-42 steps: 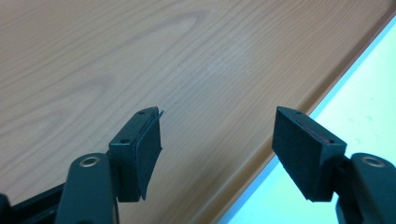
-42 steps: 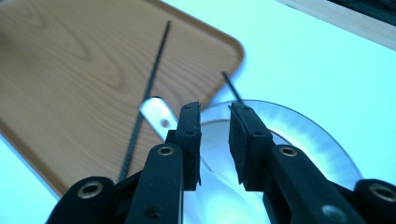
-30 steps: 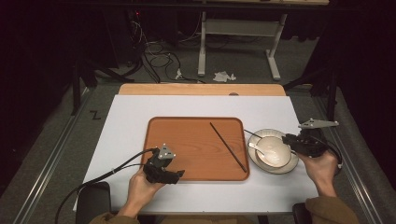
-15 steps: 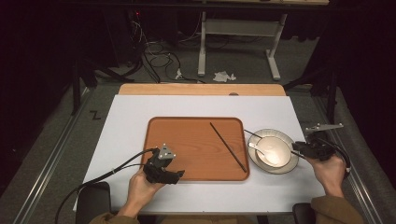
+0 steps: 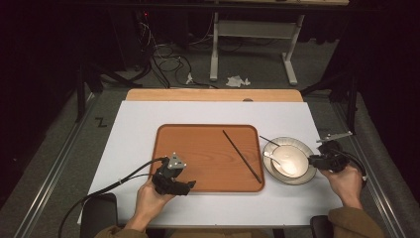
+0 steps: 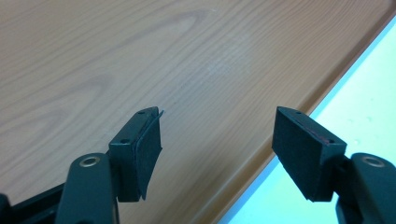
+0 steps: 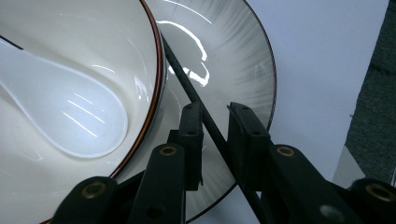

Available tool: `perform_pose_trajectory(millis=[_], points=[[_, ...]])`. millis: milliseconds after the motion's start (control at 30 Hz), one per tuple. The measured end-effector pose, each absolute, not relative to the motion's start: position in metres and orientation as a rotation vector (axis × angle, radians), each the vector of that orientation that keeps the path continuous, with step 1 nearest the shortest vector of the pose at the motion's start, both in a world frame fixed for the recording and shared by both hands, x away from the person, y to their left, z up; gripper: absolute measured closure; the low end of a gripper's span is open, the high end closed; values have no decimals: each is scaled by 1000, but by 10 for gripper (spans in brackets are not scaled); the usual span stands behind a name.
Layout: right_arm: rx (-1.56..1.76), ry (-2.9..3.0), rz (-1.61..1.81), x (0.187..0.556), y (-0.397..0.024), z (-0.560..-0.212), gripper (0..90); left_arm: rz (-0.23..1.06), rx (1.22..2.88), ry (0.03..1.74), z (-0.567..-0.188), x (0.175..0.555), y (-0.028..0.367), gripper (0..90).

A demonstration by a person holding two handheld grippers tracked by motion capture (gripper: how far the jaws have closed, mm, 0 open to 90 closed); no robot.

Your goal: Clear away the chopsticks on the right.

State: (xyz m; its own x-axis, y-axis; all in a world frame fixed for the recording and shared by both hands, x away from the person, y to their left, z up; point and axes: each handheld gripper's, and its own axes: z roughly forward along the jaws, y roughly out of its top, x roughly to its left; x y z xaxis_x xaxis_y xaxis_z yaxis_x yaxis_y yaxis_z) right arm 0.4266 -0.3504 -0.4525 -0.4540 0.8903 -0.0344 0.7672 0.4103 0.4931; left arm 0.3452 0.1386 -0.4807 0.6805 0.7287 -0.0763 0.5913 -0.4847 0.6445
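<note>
A white bowl (image 5: 293,159) with a white spoon (image 5: 271,157) in it stands on a grey plate (image 5: 271,171), right of the wooden tray (image 5: 198,148). One dark chopstick (image 5: 241,155) lies aslant on the tray. A second chopstick (image 7: 187,79) rests across the plate (image 7: 233,60) beside the bowl (image 7: 121,51). It runs between the jaws of my right gripper (image 7: 215,112), which have just been opening; a gap shows and the pads do not press it. My left gripper (image 6: 217,126) hangs open over the tray's front edge (image 6: 140,56), with nothing between its jaws.
The white tabletop (image 5: 138,129) surrounds the tray, with a wooden strip (image 5: 213,95) along its far edge. Cables trail from the left gripper (image 5: 190,184) off the table's front left. The table's right edge lies close behind the right gripper (image 5: 313,159).
My right gripper has sunk a little at the plate's right rim, down around the second chopstick. The left hand and its gripper have kept still.
</note>
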Motion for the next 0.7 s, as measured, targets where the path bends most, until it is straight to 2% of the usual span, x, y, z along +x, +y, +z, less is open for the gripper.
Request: perform_pose_trajectory(millis=[500, 700], points=[[1421, 2404, 585, 429, -349, -456, 853, 273, 2237, 1008, -480, 344, 139, 327], [1409, 2401, 590, 429, -348, -456, 862, 269, 2239, 1009, -481, 345, 139, 327]])
